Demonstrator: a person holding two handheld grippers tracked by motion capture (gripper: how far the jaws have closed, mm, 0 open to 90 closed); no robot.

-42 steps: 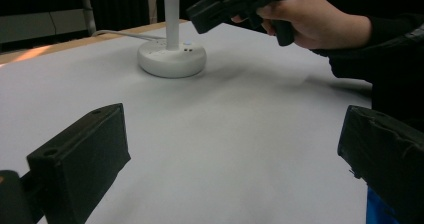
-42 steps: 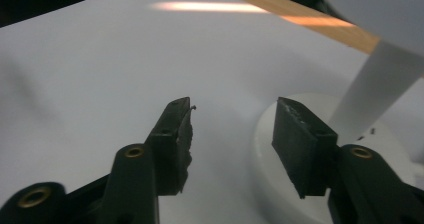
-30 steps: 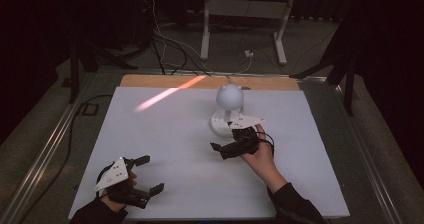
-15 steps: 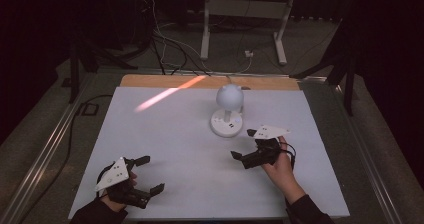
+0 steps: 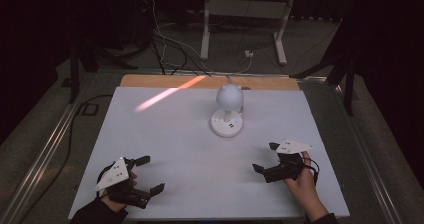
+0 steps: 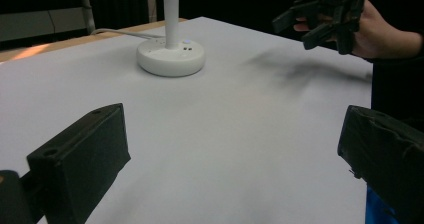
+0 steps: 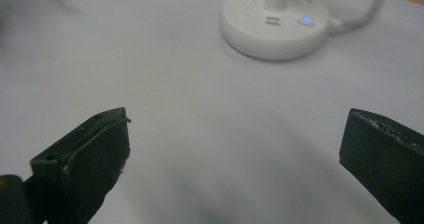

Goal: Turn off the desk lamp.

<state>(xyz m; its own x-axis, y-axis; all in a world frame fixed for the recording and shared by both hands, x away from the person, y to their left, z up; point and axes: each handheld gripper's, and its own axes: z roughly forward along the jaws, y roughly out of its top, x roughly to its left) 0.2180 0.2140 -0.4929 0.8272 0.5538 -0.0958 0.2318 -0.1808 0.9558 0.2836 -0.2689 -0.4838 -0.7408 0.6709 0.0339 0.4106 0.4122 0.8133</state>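
White sheet (image 5: 175,149) bare between both tongs; sole obstacle: desk lamp (image 5: 228,113) at centre rear, cable trailing back.

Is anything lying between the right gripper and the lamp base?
Nothing: only bare white table cover lies between the right gripper and the lamp base, clearest in the right gripper view.

Readable text: none in any view.
Lamp base (image 7: 275,26): small marks and buttons on top, too blurred to read; one blue lit dot, no lettering made out.
Lamp base in high view (image 5: 227,125): tiny dark specks, not legible.
Grey plate on left gripper (image 5: 113,173): small dots, no text.
Grey plate on right gripper (image 5: 294,146): small dots, no text.
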